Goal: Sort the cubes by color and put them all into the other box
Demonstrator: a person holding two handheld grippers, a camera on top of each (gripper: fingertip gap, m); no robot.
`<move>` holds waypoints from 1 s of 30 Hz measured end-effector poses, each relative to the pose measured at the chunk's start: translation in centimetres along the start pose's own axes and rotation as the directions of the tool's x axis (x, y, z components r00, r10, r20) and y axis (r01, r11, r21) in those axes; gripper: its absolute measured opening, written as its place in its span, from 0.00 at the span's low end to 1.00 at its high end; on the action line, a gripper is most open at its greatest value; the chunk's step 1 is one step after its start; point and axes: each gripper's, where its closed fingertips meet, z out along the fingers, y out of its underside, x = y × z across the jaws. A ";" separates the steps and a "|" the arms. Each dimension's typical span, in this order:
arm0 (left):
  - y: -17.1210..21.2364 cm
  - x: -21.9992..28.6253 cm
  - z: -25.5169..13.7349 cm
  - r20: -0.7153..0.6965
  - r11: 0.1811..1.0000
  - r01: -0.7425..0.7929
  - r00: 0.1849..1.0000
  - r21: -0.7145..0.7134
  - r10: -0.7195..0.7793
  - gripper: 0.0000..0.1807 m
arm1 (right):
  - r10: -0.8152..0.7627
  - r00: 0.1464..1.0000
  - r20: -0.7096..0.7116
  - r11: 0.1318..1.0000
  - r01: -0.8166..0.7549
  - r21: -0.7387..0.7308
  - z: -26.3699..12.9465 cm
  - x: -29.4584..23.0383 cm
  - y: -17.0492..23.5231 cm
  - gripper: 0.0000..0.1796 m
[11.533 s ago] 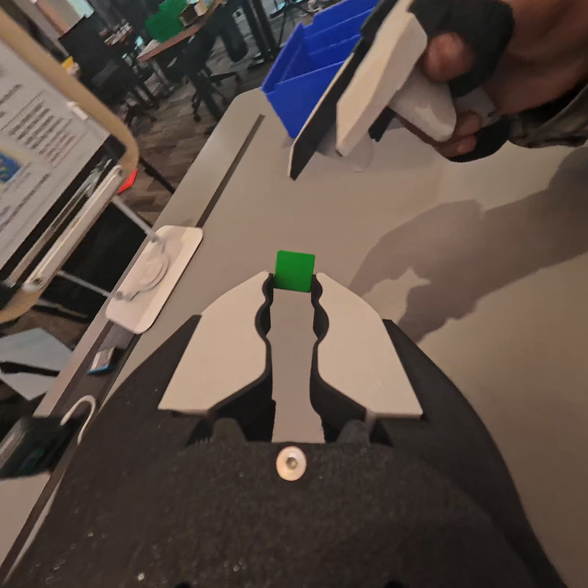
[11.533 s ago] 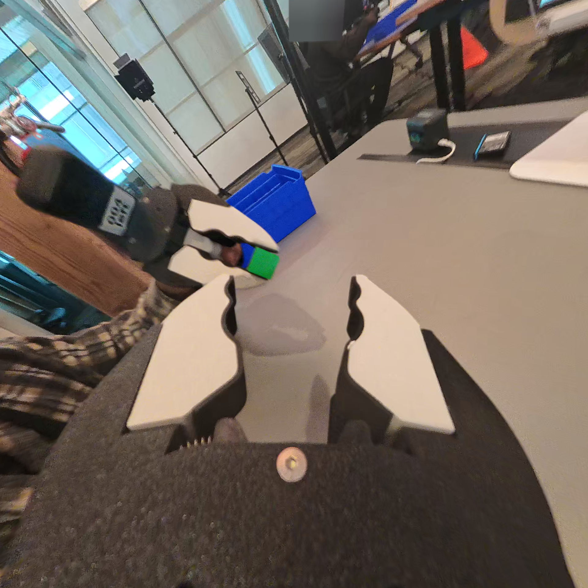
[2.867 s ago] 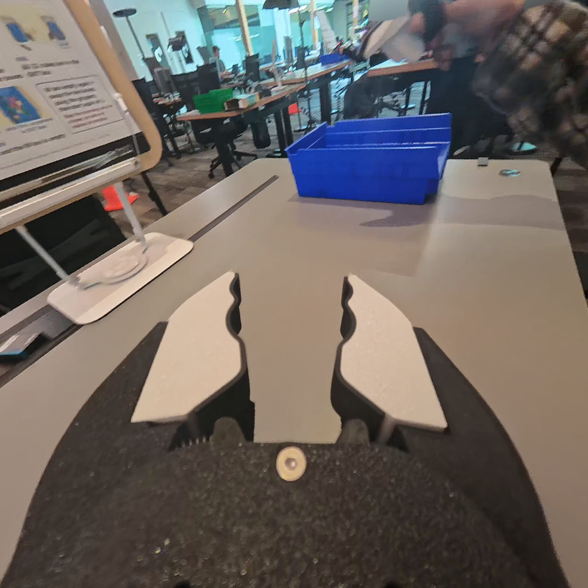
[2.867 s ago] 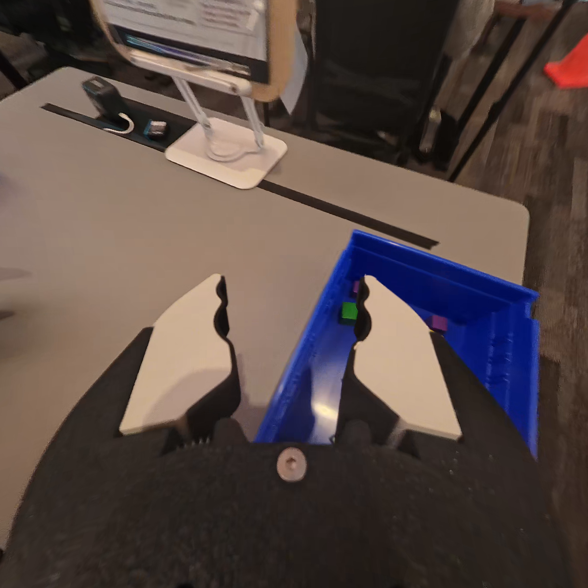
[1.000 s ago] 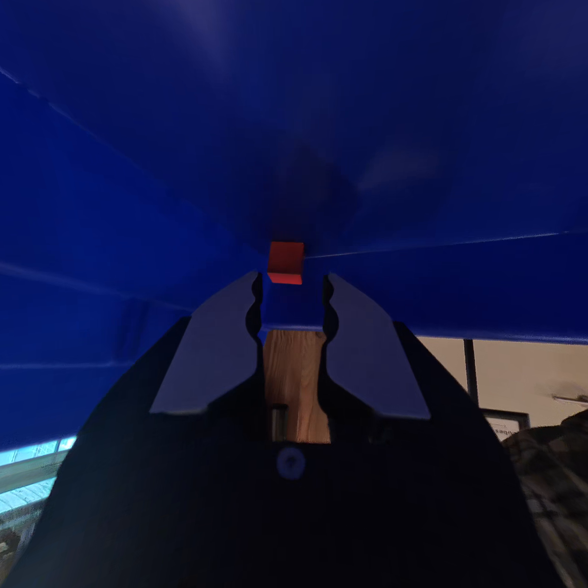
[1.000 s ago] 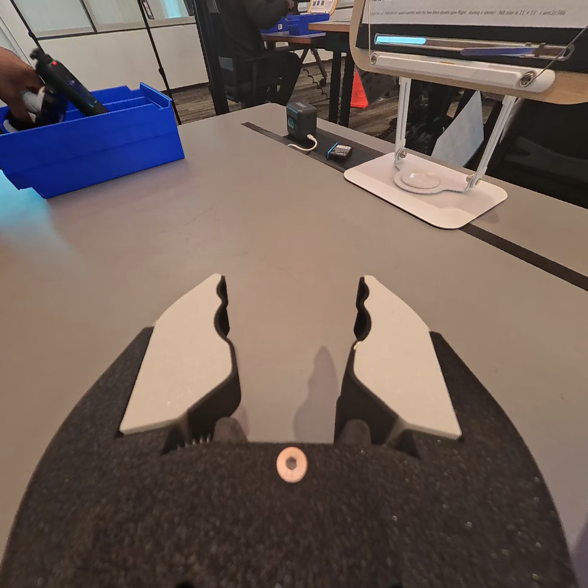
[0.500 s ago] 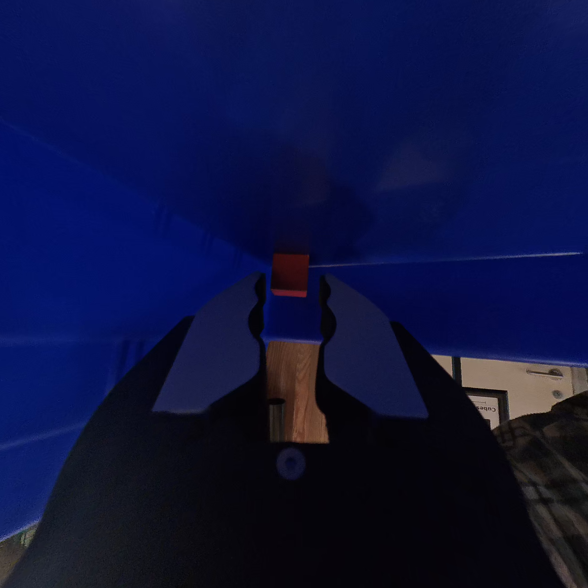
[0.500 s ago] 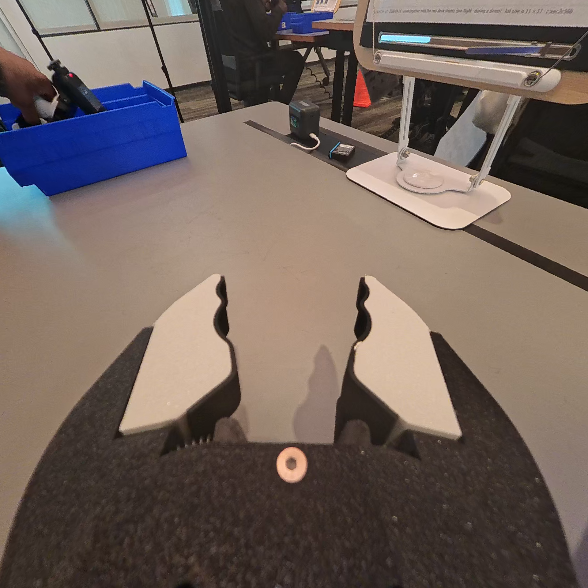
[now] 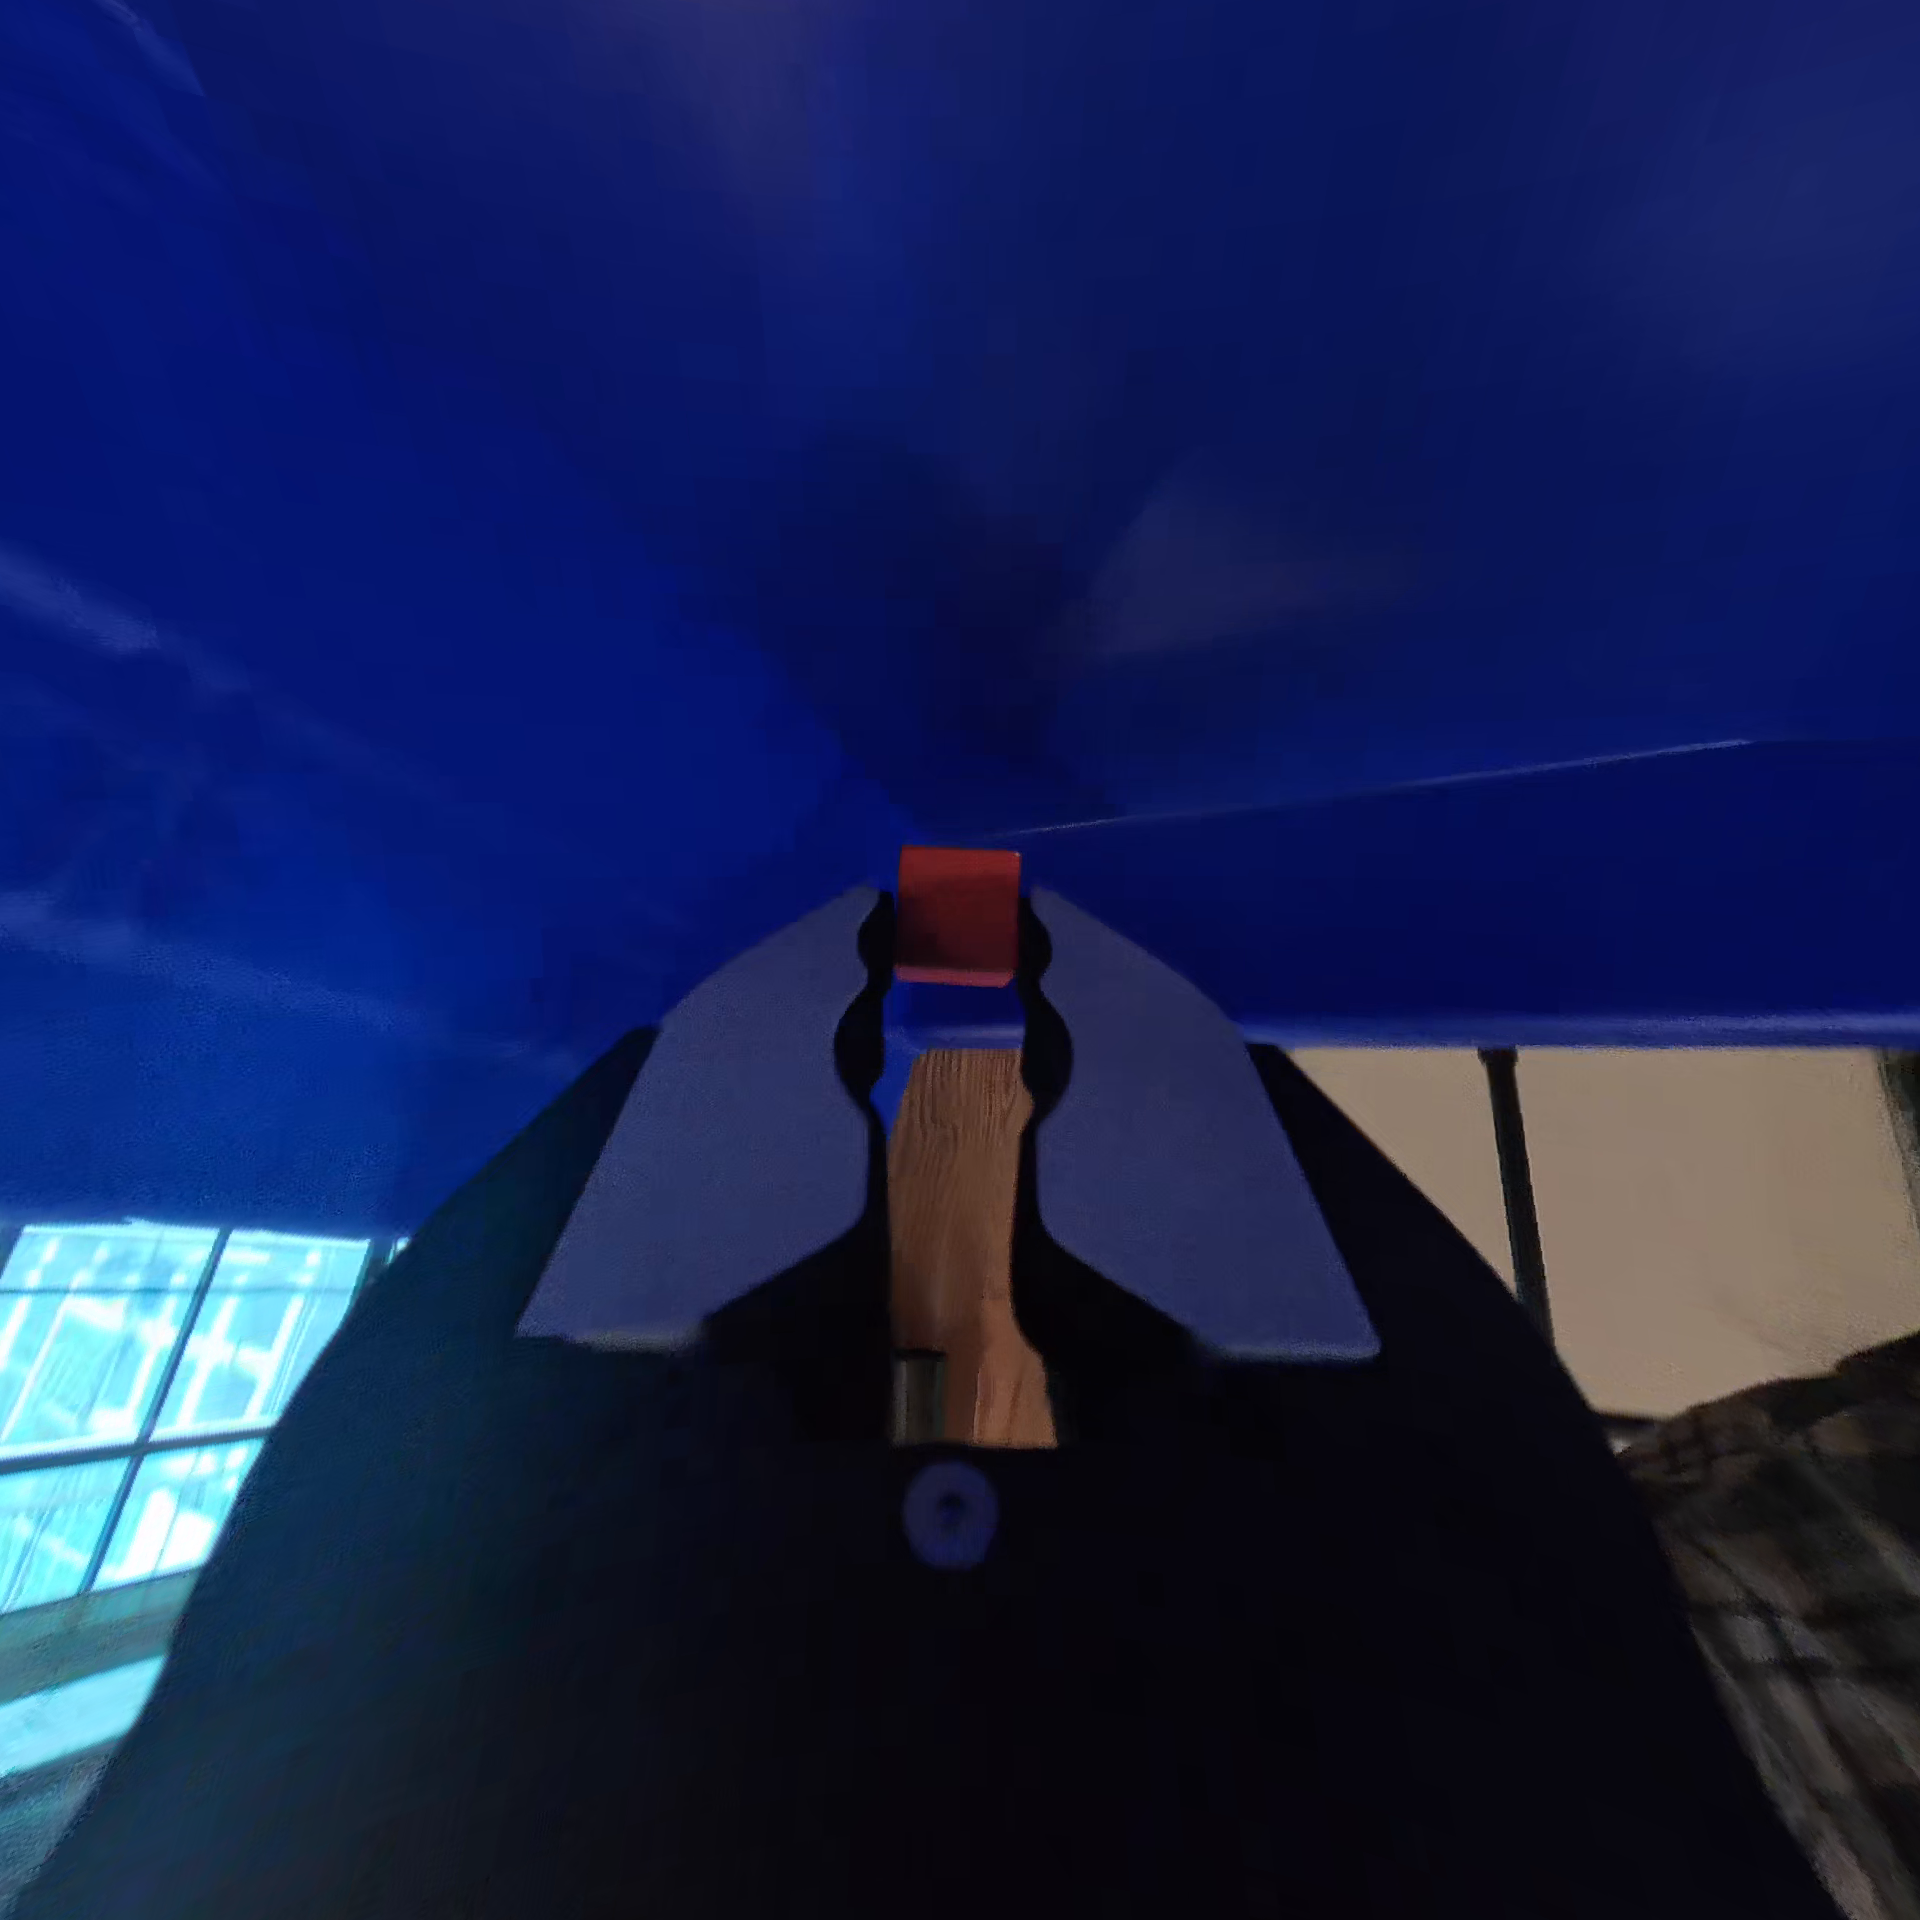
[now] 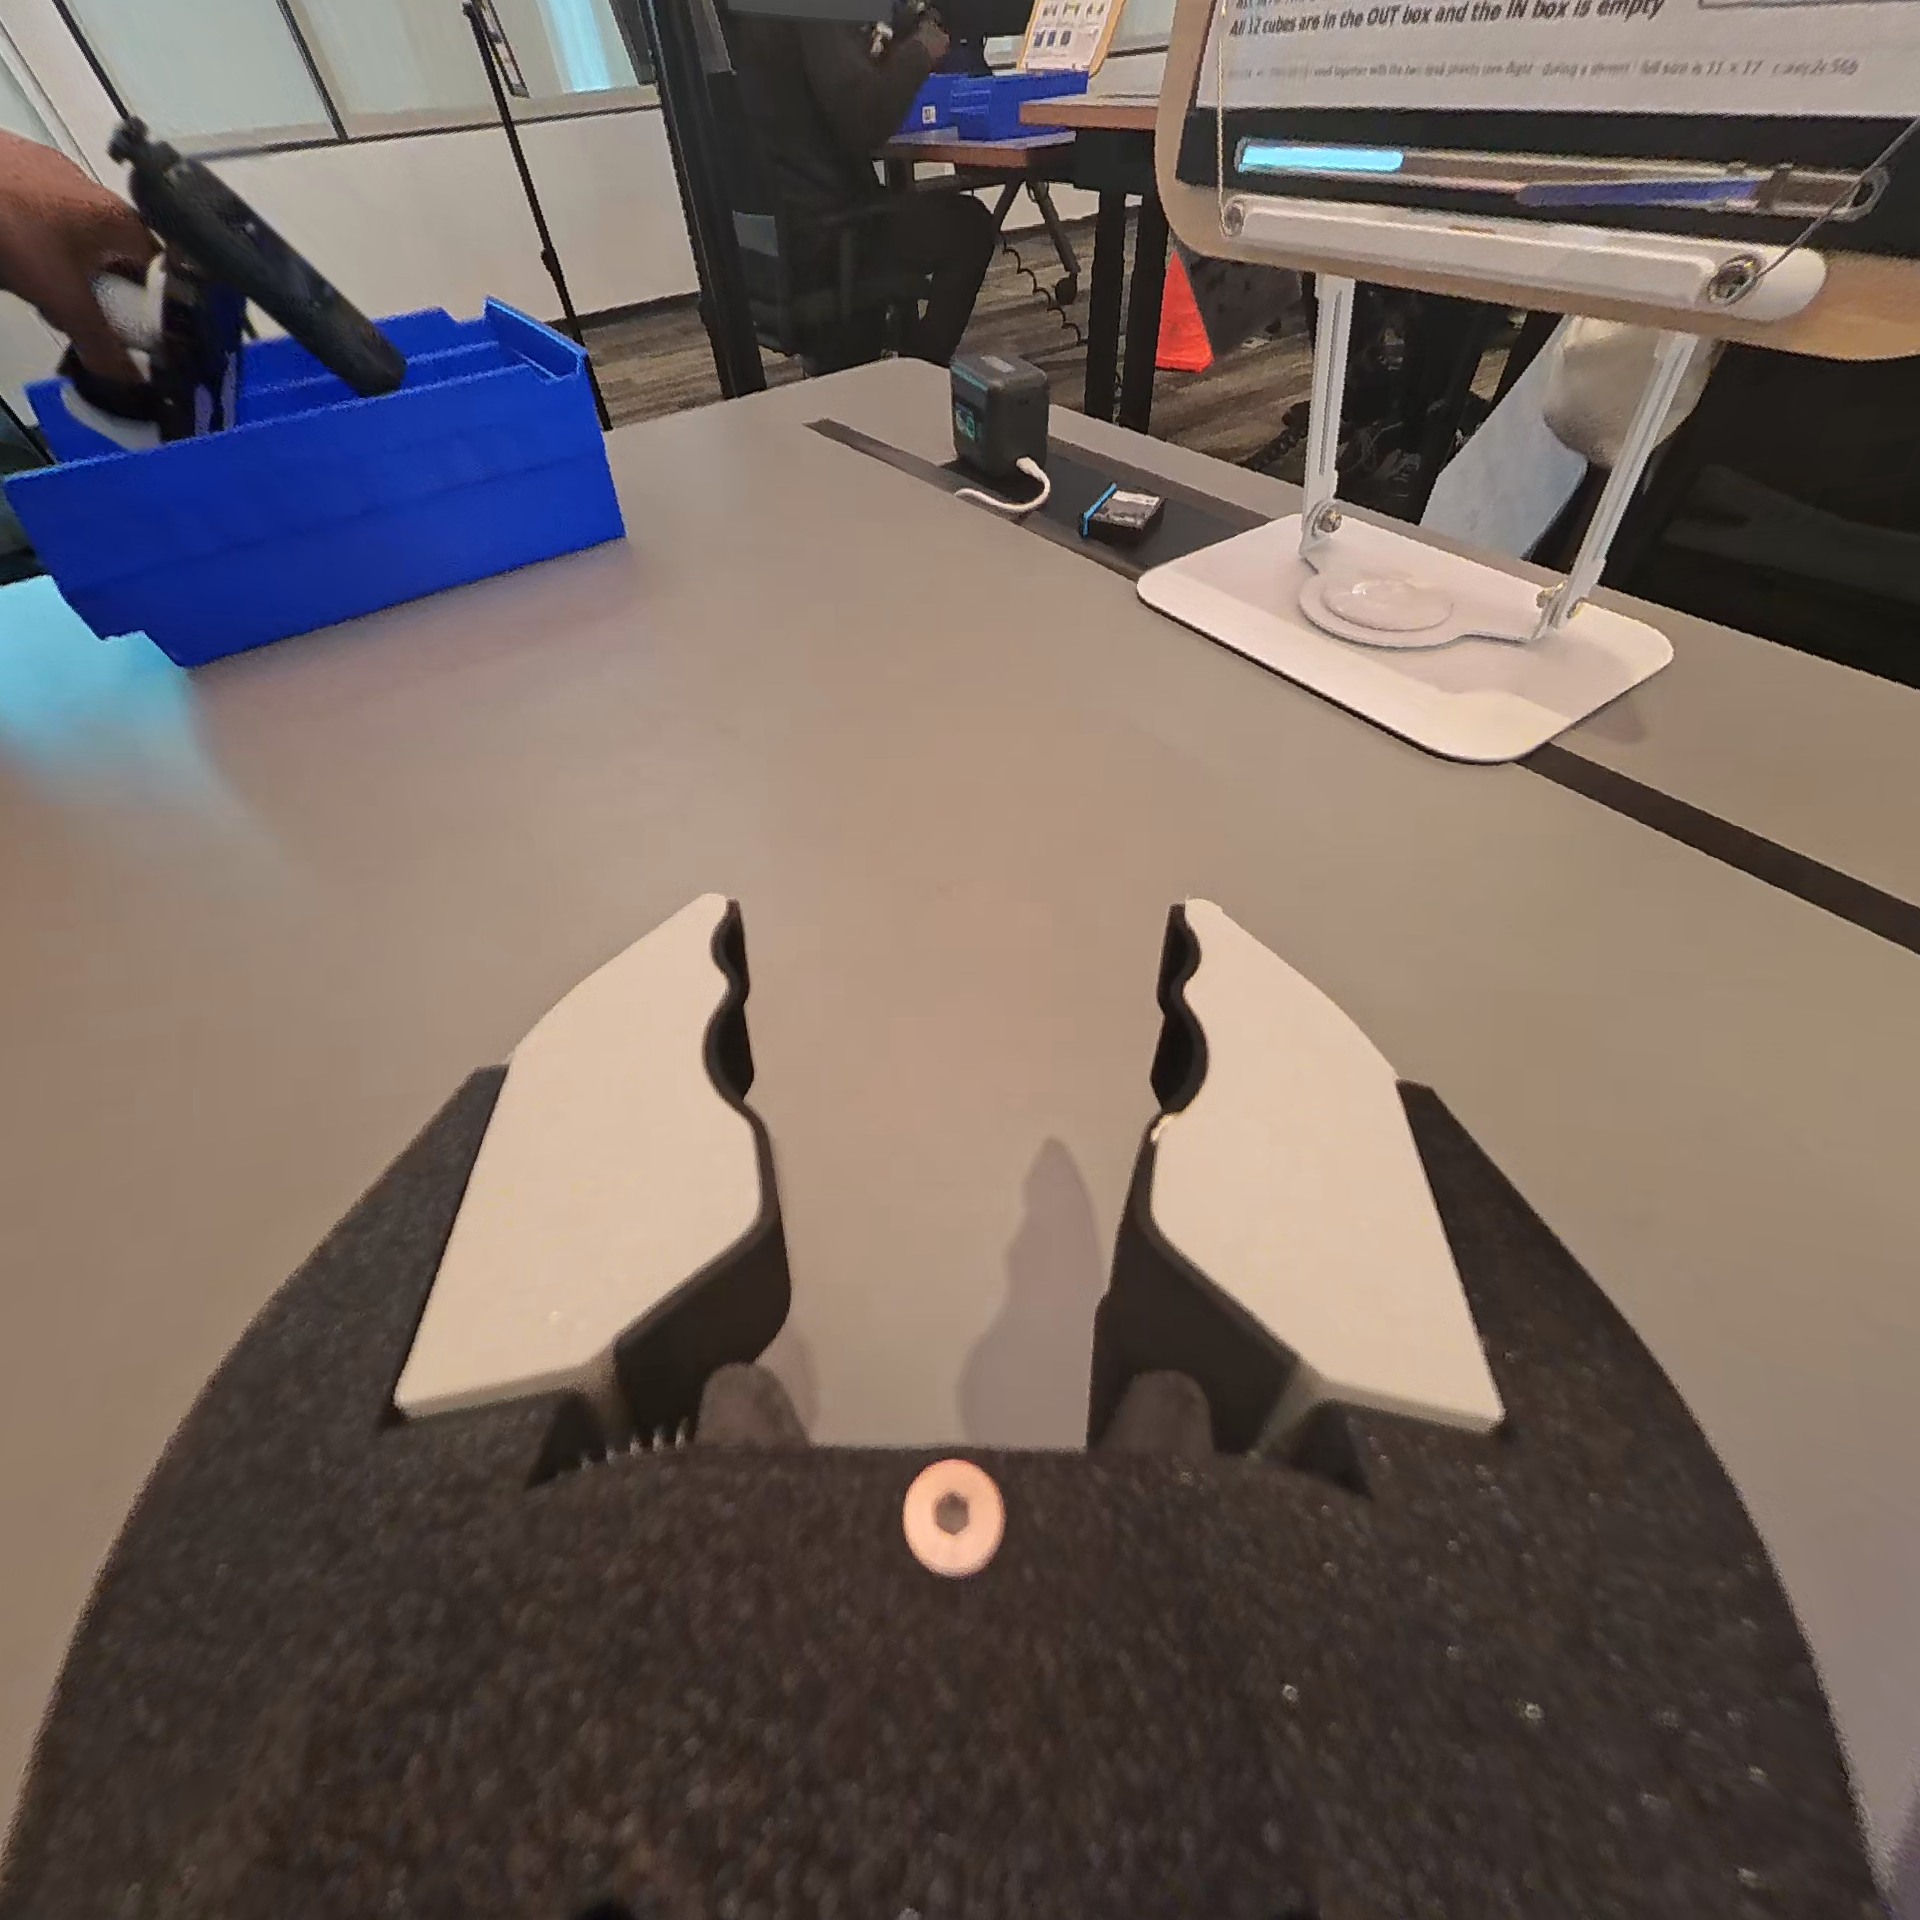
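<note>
In the left wrist view my left gripper [image 9: 957,914] reaches down inside the blue box [image 9: 935,364]. Its two fingertips press on the sides of a small red cube [image 9: 956,906] at the box's inner corner. In the right wrist view my right gripper [image 10: 951,935] is open and empty, low over the grey table [image 10: 831,727]. The same blue box [image 10: 312,509] stands at the table's far left. The left gripper's dark body [image 10: 260,270], held by a hand, dips into it there. No other cubes show.
A white stand base [image 10: 1403,634] carrying a sign board sits at the far right. A black device with a white cable [image 10: 997,416] and a small black item [image 10: 1122,511] lie on a dark strip along the table's back. A person sits at a desk behind [image 10: 852,156].
My left gripper's fingers have narrowed and closed on the red cube inside the box. The right gripper has stayed open over the table, its view shifting only slightly.
</note>
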 end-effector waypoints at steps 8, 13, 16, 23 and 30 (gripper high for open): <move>-5.1 2.8 -14.7 0.134 0.716 -0.101 0.991 0.691 0.011 0.12 | 0.126 0.991 0.035 0.987 -0.129 0.092 -0.6 -0.8 -2.6 0.43; -8.7 12.9 -27.4 0.317 0.103 -0.325 0.945 0.940 0.080 0.12 | 0.227 0.966 0.121 0.967 -0.239 0.094 0.3 -2.4 -5.0 0.44; -9.3 21.2 -32.8 0.392 -0.263 -0.345 0.908 0.901 0.150 0.12 | 0.327 0.918 0.224 0.934 -0.351 0.074 1.2 -4.2 -6.9 0.44; -11.4 36.8 -34.9 0.537 -0.661 -0.221 0.779 0.717 0.323 0.12 | 0.655 0.575 0.490 0.730 -0.650 -0.211 3.8 -9.3 -8.7 0.42; -15.7 42.0 -31.8 0.571 -0.631 -0.271 0.749 0.727 0.335 0.12 | 0.768 0.525 0.368 0.641 -0.647 -0.413 6.4 -10.9 -5.9 0.39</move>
